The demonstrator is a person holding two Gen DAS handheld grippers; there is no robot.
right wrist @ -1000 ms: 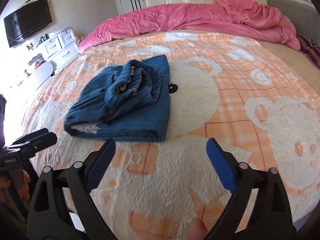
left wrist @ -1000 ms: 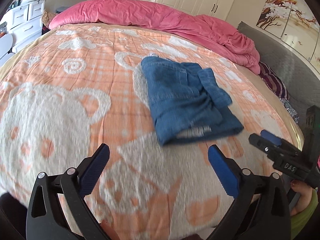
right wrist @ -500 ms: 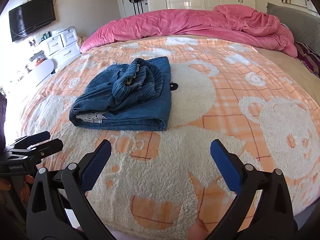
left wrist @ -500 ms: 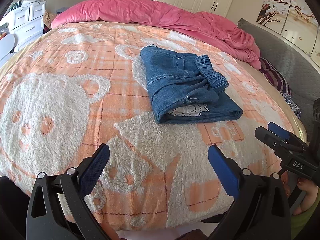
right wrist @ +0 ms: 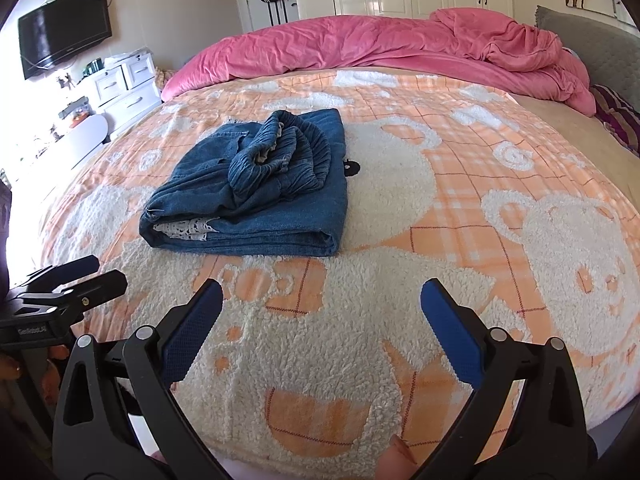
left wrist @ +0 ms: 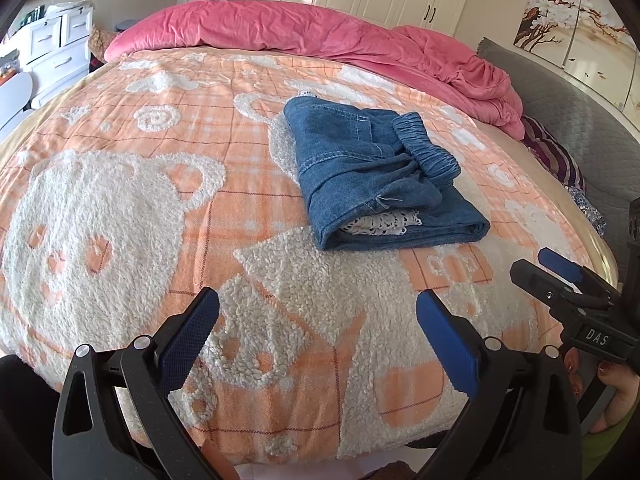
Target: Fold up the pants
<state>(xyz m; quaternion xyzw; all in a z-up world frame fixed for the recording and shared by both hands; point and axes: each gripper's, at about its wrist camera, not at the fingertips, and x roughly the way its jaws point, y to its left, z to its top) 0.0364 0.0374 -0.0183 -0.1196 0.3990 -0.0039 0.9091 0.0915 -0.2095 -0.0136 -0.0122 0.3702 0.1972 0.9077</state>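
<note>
The blue denim pants (left wrist: 372, 176) lie folded in a compact bundle on the orange and white bear blanket (left wrist: 120, 208), with the elastic waistband on top and white lace showing at the near edge. They also show in the right wrist view (right wrist: 256, 192). My left gripper (left wrist: 316, 336) is open and empty, held back near the bed's front edge, short of the pants. My right gripper (right wrist: 320, 324) is open and empty, also back from the pants. The right gripper shows at the right of the left wrist view (left wrist: 560, 280); the left one shows at the left of the right wrist view (right wrist: 68, 280).
A rumpled pink duvet (left wrist: 320, 36) lies along the far side of the bed. A grey headboard (left wrist: 572, 104) and striped pillow (left wrist: 552, 152) are at the right. White drawers (right wrist: 124, 84) and a wall TV (right wrist: 64, 40) stand to the left.
Both grippers have drawn back from the folded pants toward the front edge of the bed. The pants lie still and both grippers stay open.
</note>
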